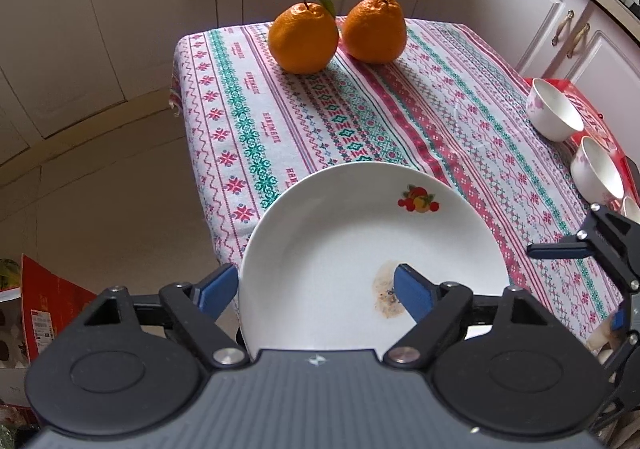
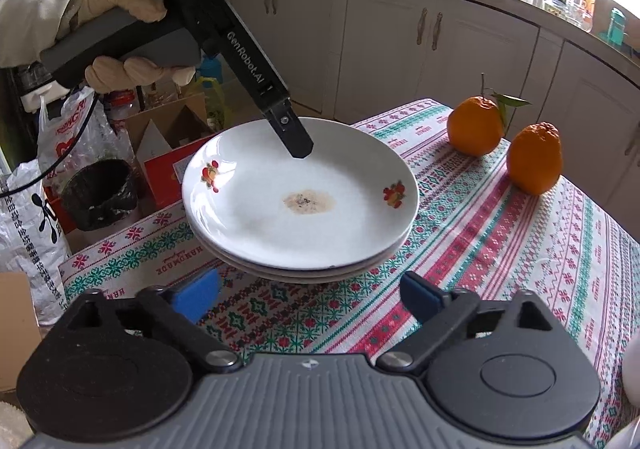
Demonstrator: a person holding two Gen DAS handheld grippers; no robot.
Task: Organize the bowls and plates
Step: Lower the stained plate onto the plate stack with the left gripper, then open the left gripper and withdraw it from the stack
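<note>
Right wrist view shows my left gripper (image 2: 298, 149) with jaws clamped on the rim of a three-plate stack (image 2: 300, 201), held above the surface (image 2: 500, 249). I judge plates gathered, bowls pending. Two bowls (image 1: 554, 109) sit at three o'clock, two oranges (image 1: 304, 37) at twelve. My right gripper (image 2: 308, 297) hangs released.

Top plate (image 2: 300, 205) – glossy white glazed ceramic, smooth, with a dull brown patch at centre and printed fruit decals. Bowls (image 1: 554, 115) at the right: same glossy white glaze. Tablecloth (image 1: 360, 109) – woven cloth, matt, coarse patterned weave. Oranges (image 2: 474, 127): pebbled, slightly shiny rind. Left gripper (image 1: 316, 289) in matt black plastic, ribbed grey body, blue rubbery pads, bright metal pivot pins. Cabinet doors satin-smooth.
</note>
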